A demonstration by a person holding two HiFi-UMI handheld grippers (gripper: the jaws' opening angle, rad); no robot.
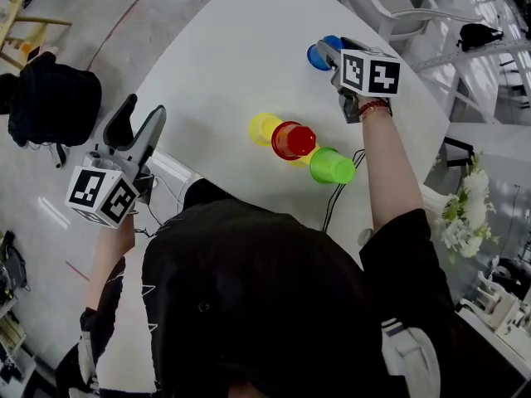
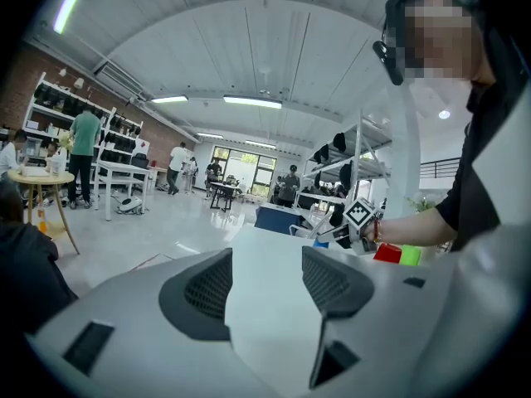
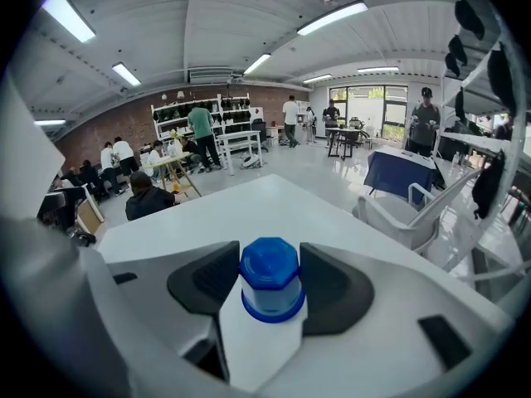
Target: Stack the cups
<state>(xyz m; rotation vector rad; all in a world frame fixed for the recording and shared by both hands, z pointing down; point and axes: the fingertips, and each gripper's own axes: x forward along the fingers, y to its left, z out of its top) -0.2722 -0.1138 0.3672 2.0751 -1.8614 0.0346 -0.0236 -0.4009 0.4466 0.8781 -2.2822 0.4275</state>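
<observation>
Far L, on the floor: black bag [image 1: 51,99]. Next to it the L gripper [image 1: 139,121] hangs at the L edge of the white table [image 1: 224,48], pointing roughly level. Jaws are apart, nothing btwn them; the L gripper view shows only bare tabletop in the gap.

Mid-table, 3 cups sit in a slanting row. The yellow cup [image 1: 264,128] is furthest L, the red cup [image 1: 293,140] is touching or overlapping it, and the green cup [image 1: 332,167] is just beside the red, nearest the person. Can't tell from the head view whether each stands mouth-up or mouth-down.

Further R and toward the far side of the table, well apart from that row, is the blue cup [image 1: 316,56]. It stands upside down on the table, closed base up. The R gripper [image 3: 267,279] is tilted down over it, jaws clamped on it, w/ the dark pads [image 3: 207,284] against both sides near the cup's top. The R forearm has a red wristband [image 1: 373,106].

Far R, off the table: white flowers [image 1: 465,210].
</observation>
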